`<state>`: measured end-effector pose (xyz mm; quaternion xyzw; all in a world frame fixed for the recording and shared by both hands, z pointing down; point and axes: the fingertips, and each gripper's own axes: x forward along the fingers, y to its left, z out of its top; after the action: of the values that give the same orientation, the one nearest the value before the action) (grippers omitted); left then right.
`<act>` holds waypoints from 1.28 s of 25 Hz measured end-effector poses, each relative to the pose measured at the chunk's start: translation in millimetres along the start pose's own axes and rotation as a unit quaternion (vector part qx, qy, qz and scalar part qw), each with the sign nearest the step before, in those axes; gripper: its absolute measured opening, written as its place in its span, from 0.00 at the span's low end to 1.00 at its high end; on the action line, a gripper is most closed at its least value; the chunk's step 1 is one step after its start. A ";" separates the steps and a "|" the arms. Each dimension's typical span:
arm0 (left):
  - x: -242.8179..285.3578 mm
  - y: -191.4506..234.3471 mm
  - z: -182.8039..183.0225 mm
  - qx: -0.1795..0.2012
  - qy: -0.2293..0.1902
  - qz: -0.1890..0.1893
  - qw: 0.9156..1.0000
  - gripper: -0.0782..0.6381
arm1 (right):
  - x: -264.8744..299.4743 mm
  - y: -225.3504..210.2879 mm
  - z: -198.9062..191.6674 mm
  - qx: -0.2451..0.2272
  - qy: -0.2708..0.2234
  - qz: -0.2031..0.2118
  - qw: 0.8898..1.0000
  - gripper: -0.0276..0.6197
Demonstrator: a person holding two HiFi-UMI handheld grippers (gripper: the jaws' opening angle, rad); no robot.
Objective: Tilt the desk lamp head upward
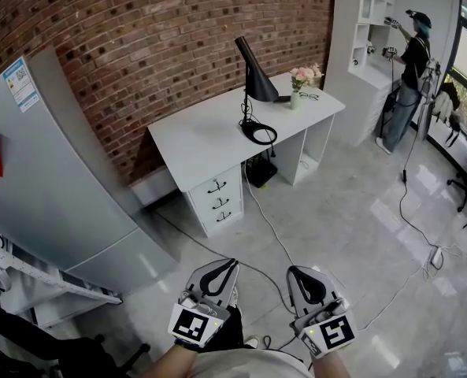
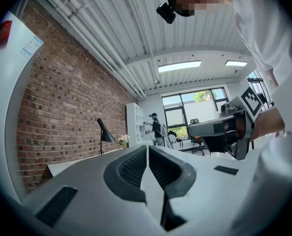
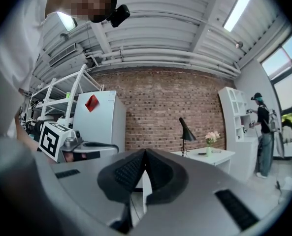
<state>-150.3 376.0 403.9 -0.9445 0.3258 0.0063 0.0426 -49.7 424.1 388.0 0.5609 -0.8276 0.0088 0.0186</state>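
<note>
The white tabletop point(image 1: 205, 136) stands against the brick wall point(image 1: 154, 46) on a glossy grey floor point(image 1: 343, 219). It carries a black desk lamp point(image 1: 255, 77) (ring base near the front edge), a vase of pink flowers point(image 1: 297, 87) and, just beside that, a small dark item point(image 1: 310, 96).

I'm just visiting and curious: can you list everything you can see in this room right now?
desk lamp: one, black, on the desk, head angled down
desk: one, white, against the brick wall
vase of flowers: one, pink blooms, on the desk, right of the lamp
refrigerator: one, grey, at the left
shelf unit: one, white, far right
cable: one, pale, across the floor
other person: one, dark top, at the shelf unit
left gripper: one, grey and black, jaws together, empty
right gripper: one, grey and black, jaws together, empty
</note>
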 end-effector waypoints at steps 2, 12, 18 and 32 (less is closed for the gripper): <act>8.2 2.8 -1.0 -0.001 -0.001 -0.006 1.000 0.14 | 4.5 -6.4 -0.2 0.000 0.001 -0.006 1.000 0.06; 65.8 36.5 -10.6 -0.008 -0.003 -0.033 0.999 0.14 | 40.4 -48.3 -5.6 0.007 0.010 -0.042 0.999 0.06; 102.7 59.7 -11.6 -0.014 -0.010 -0.050 0.999 0.14 | 69.9 -75.6 -9.5 0.013 0.022 -0.062 0.998 0.06; 171.0 143.4 -32.7 -0.034 -0.005 -0.051 0.998 0.14 | 167.8 -115.5 -14.2 0.014 0.044 -0.069 0.997 0.06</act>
<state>-104.5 155.7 418.7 -0.9607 0.2768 0.0200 0.0120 -4.3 226.0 408.3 0.6157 -0.7853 0.0436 0.0482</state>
